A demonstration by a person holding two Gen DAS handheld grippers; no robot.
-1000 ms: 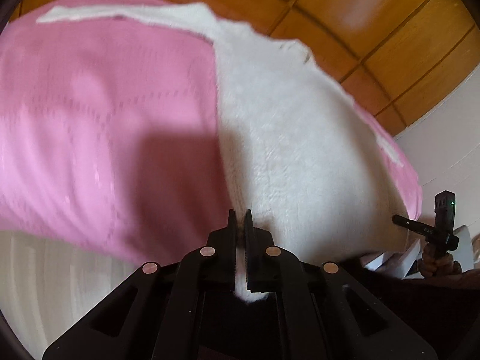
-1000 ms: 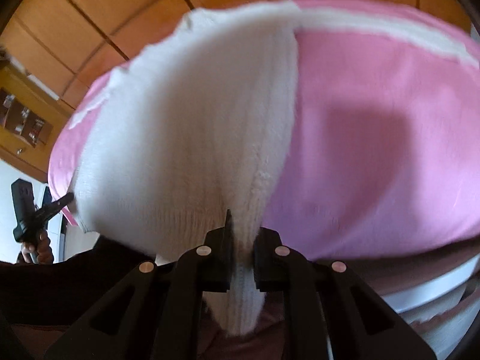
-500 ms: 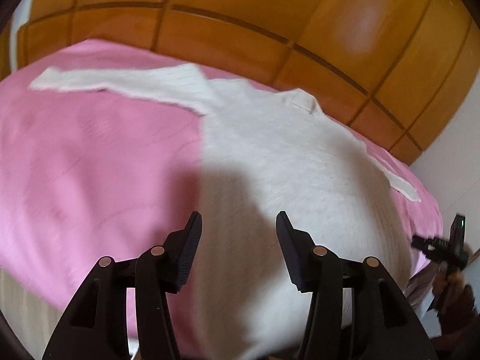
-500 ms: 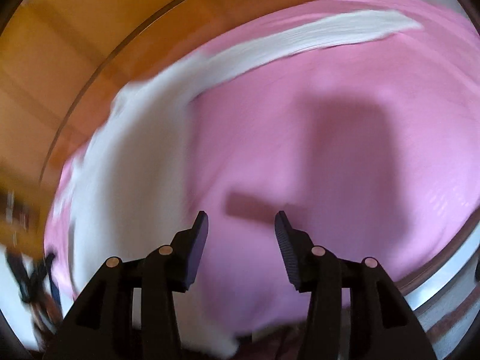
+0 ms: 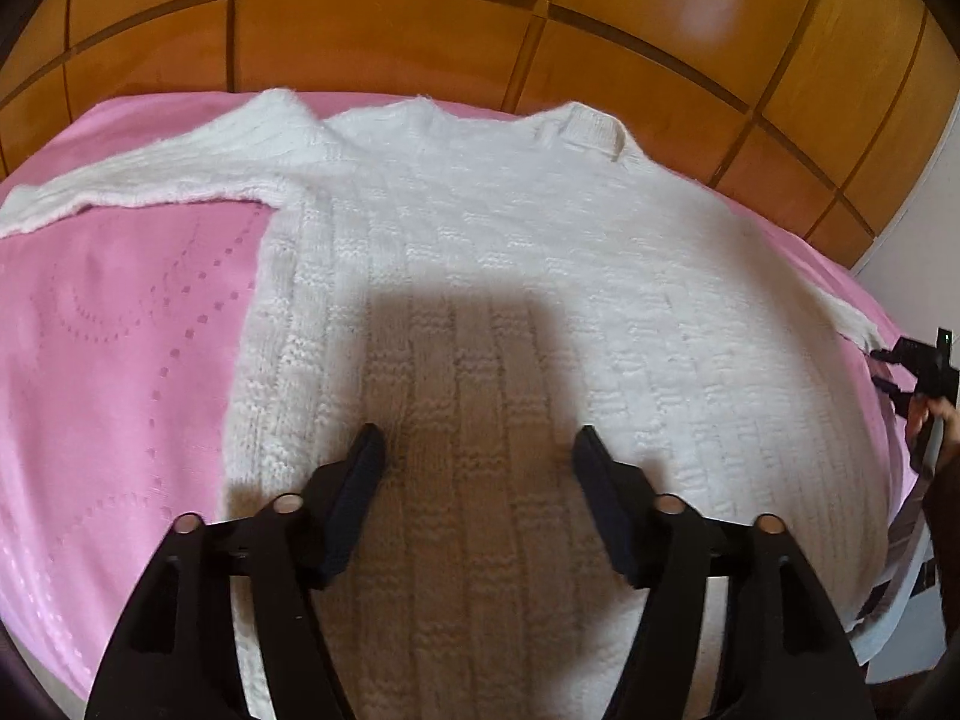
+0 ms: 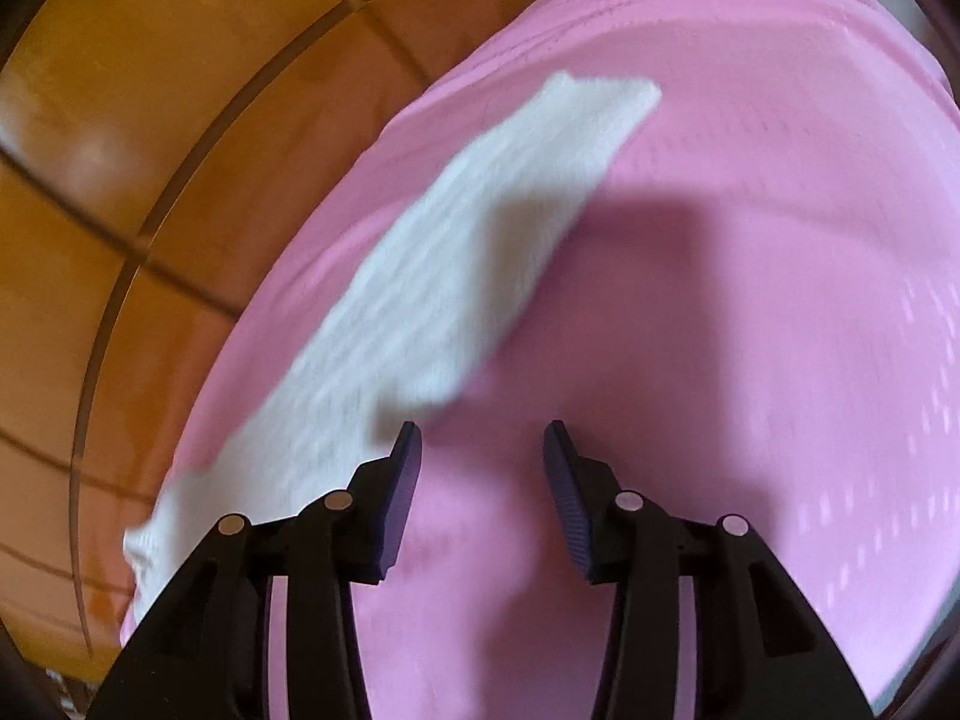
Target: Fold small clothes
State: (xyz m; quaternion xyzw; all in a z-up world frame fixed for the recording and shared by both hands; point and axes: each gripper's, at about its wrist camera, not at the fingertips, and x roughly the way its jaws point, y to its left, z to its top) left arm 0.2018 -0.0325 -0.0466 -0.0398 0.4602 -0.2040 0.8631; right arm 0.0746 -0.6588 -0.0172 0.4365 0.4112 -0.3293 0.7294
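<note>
A white knitted sweater (image 5: 510,276) lies flat on a pink bedspread (image 5: 120,360), neck toward the wooden headboard, one sleeve stretched out to the left. My left gripper (image 5: 477,450) is open and empty, held above the sweater's lower body. In the right wrist view the other sleeve (image 6: 432,300) runs diagonally across the pink bedspread (image 6: 750,330). My right gripper (image 6: 483,441) is open and empty, just right of that sleeve. The right gripper also shows at the far right of the left wrist view (image 5: 918,360).
A wooden panelled headboard (image 5: 420,30) stands behind the bed and shows in the right wrist view (image 6: 120,150) too. A white wall (image 5: 936,192) is at the right. The bed's edge drops off at the lower right (image 5: 900,600).
Both grippers let go of the sweater's hem and opened. The sweater now lies spread flat. The right gripper swung over to the sleeve; the left lifted above the body.
</note>
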